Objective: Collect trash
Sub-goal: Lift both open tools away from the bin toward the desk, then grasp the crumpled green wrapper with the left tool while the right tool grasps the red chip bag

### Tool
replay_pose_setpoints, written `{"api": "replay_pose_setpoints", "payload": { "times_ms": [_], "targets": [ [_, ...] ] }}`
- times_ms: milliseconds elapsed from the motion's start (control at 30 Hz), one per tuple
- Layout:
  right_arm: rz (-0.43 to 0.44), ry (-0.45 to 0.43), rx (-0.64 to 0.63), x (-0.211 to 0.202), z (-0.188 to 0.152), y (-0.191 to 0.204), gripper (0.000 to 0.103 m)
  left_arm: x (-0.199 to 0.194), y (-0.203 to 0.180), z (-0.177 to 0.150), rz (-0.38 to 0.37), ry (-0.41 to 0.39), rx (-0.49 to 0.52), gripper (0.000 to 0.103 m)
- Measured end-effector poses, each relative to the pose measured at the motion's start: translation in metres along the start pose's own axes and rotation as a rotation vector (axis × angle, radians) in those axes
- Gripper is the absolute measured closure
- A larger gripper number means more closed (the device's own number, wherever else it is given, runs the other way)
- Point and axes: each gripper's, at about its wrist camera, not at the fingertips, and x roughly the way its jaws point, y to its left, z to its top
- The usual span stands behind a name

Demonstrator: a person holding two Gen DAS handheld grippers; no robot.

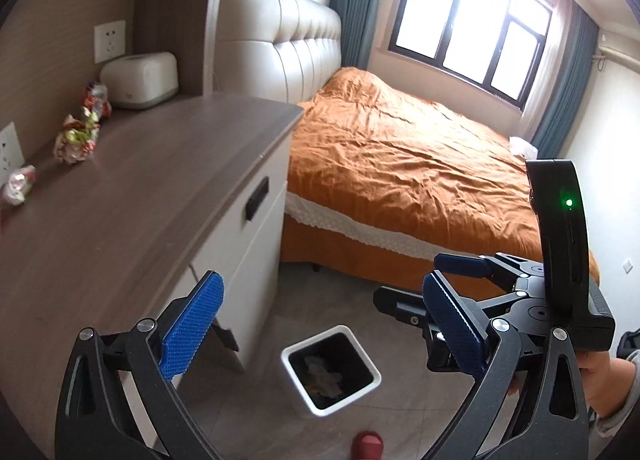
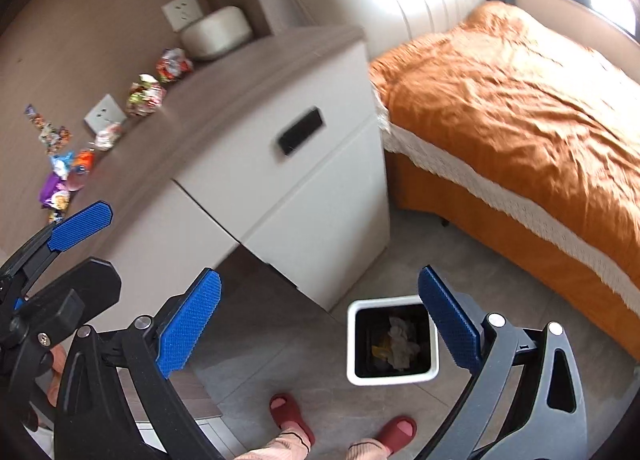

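Note:
Crumpled snack wrappers lie along the back of the brown desk top (image 1: 160, 187): one red and white wrapper (image 1: 96, 99), one green and gold wrapper (image 1: 76, 137) and a pale wrapper (image 1: 18, 183). The right wrist view shows the same wrappers (image 2: 144, 95) plus several more coloured ones (image 2: 60, 167). A white square trash bin (image 1: 348, 330) (image 2: 352, 340) stands on the floor by the drawers, with crumpled paper inside. My left gripper (image 1: 324, 324) (image 2: 88, 252) is open and holds nothing. My right gripper (image 2: 320, 320) (image 1: 412, 280) hovers above the bin, open with nothing between its fingers.
A cream tissue box (image 1: 140, 77) sits at the desk's far end by wall sockets. White drawers (image 2: 312, 187) stand below the desk. An orange-covered bed (image 1: 400, 163) fills the right. A person's feet in red slippers (image 2: 292, 416) stand close to the bin.

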Motion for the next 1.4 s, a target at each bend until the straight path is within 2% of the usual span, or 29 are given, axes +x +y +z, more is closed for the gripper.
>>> {"api": "replay_pose_setpoints", "payload": {
  "times_ms": [267, 500, 733, 1033, 1133, 1400],
  "targets": [
    [0.032, -0.092, -0.113, -0.015, 0.046, 0.079, 0.005, -0.068, 0.057, 0.024, 0.103, -0.108, -0.031, 0.005],
    [0.015, -0.179, -0.176, -0.027, 0.080, 0.138, 0.005, -0.117, 0.115, 0.052, 0.128, -0.200, -0.009, 0.005],
    [0.032, -0.230, -0.192, -0.019, 0.116, 0.170, 0.005, -0.135, 0.148, 0.077, 0.191, -0.238, 0.033, 0.005],
    [0.093, -0.241, -0.244, 0.024, 0.168, 0.186, 0.005, -0.105, 0.182, 0.099, 0.263, -0.226, 0.001, 0.005],
    [0.134, -0.239, -0.272, 0.046, 0.192, 0.188, 0.005, -0.083, 0.195, 0.111, 0.303, -0.209, 0.000, 0.005],
    [0.235, -0.191, -0.352, 0.120, 0.251, 0.201, 0.005, -0.009, 0.232, 0.140, 0.332, -0.154, -0.064, 0.005]
  ]
}}
